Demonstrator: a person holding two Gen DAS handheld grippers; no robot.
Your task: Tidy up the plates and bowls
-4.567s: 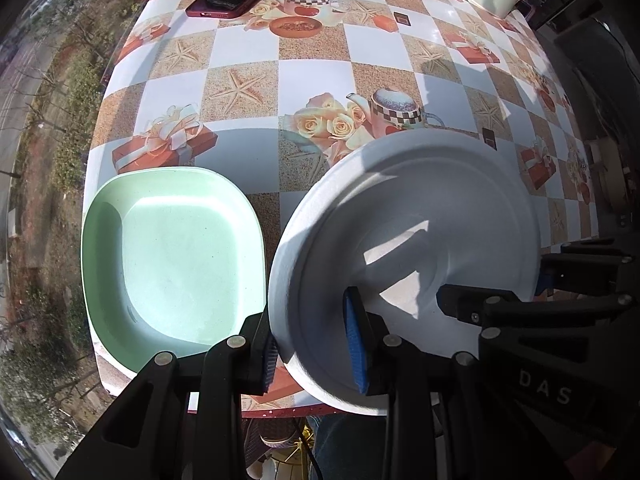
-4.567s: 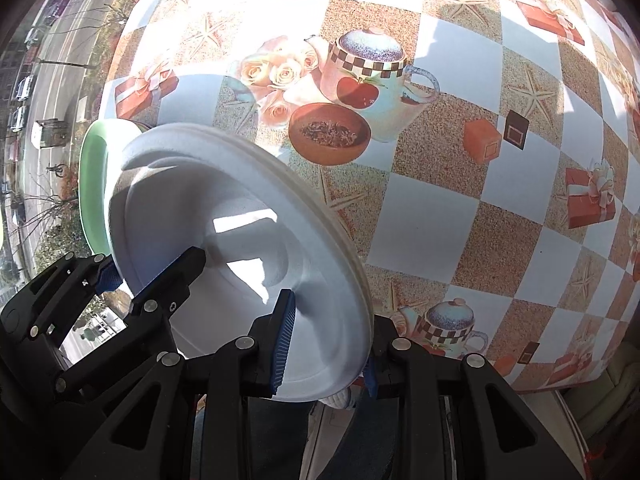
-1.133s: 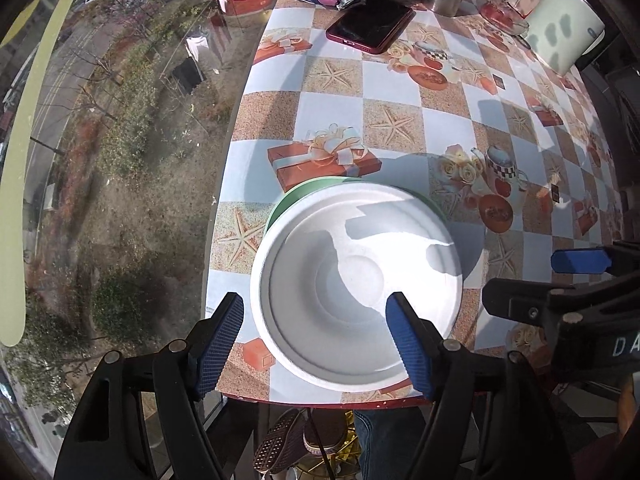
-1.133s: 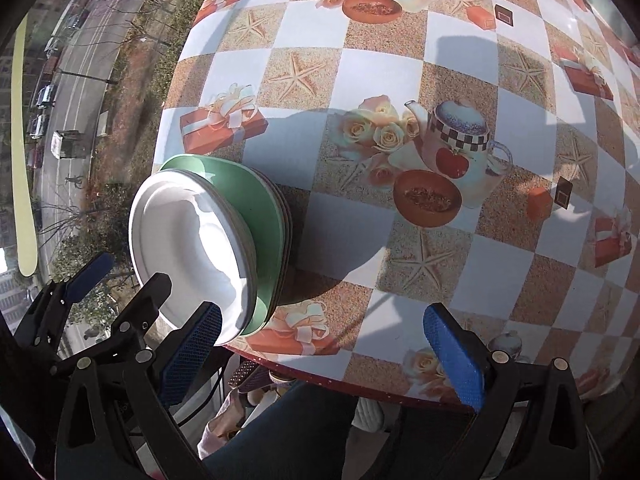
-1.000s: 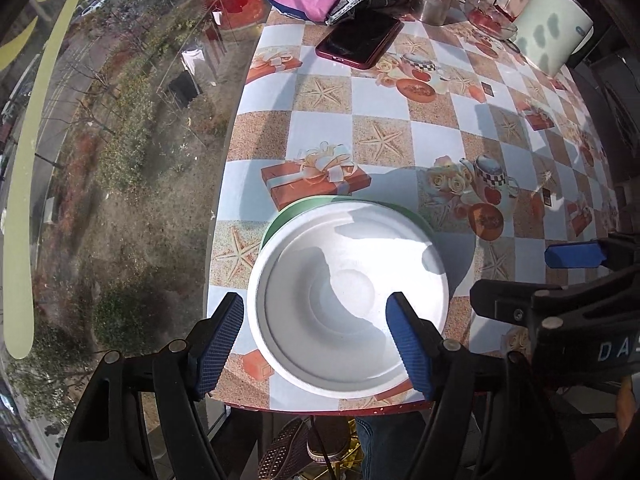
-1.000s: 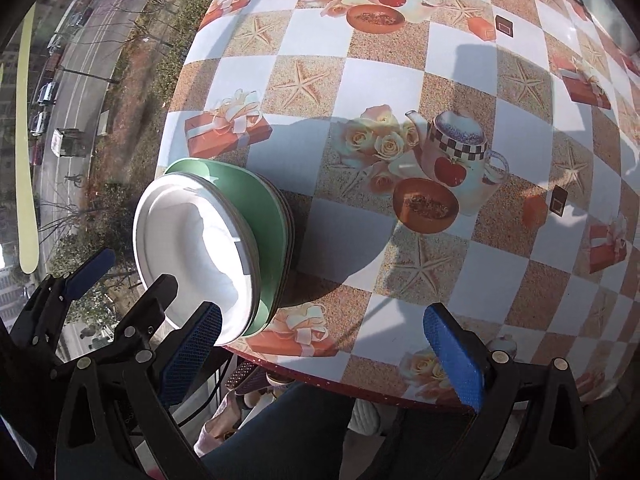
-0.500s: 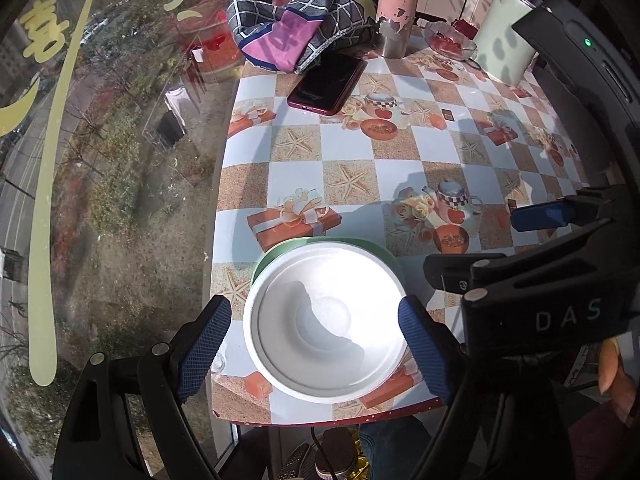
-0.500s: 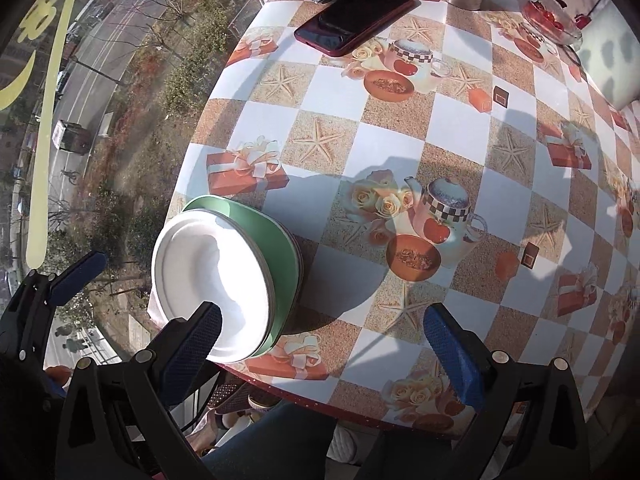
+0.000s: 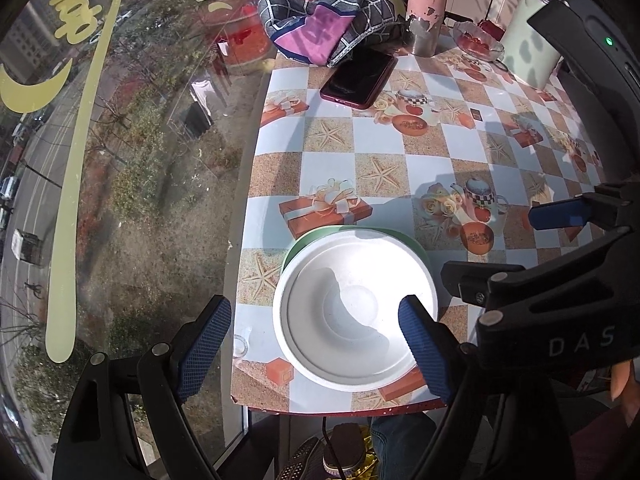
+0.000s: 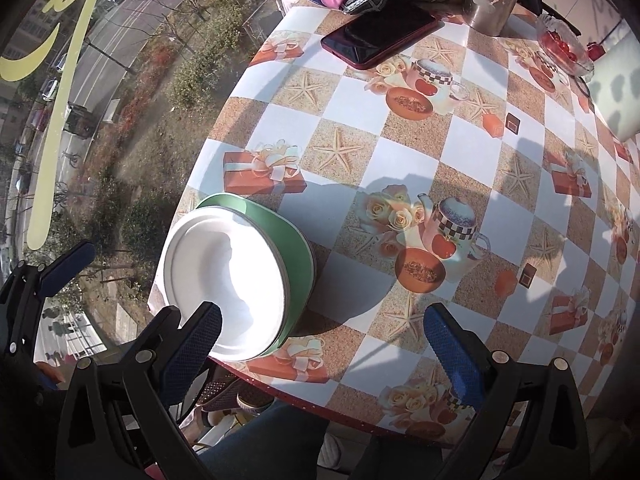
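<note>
A white round plate [image 9: 354,312] lies stacked on a green plate [image 9: 404,238] at the near left corner of the table. In the right wrist view the white plate [image 10: 224,280] covers most of the green plate [image 10: 298,256]. My left gripper [image 9: 316,340] is open and empty, raised above the stack. My right gripper [image 10: 324,344] is open and empty, raised above the table's near edge, to the right of the stack. The right gripper's blue pad also shows in the left wrist view [image 9: 556,216].
A dark red phone [image 9: 360,76], a plaid cloth [image 9: 332,20], a pink metal cup [image 9: 428,4], a glass dish [image 9: 478,40] and a pale mug [image 9: 528,52] stand at the far end. A window runs along the table's left edge [image 9: 248,216]. The patterned tablecloth [image 10: 420,168] covers the table.
Both grippers let go of the white plate, which now lies on the green plate. Both have opened wide and pulled up and back from the stack.
</note>
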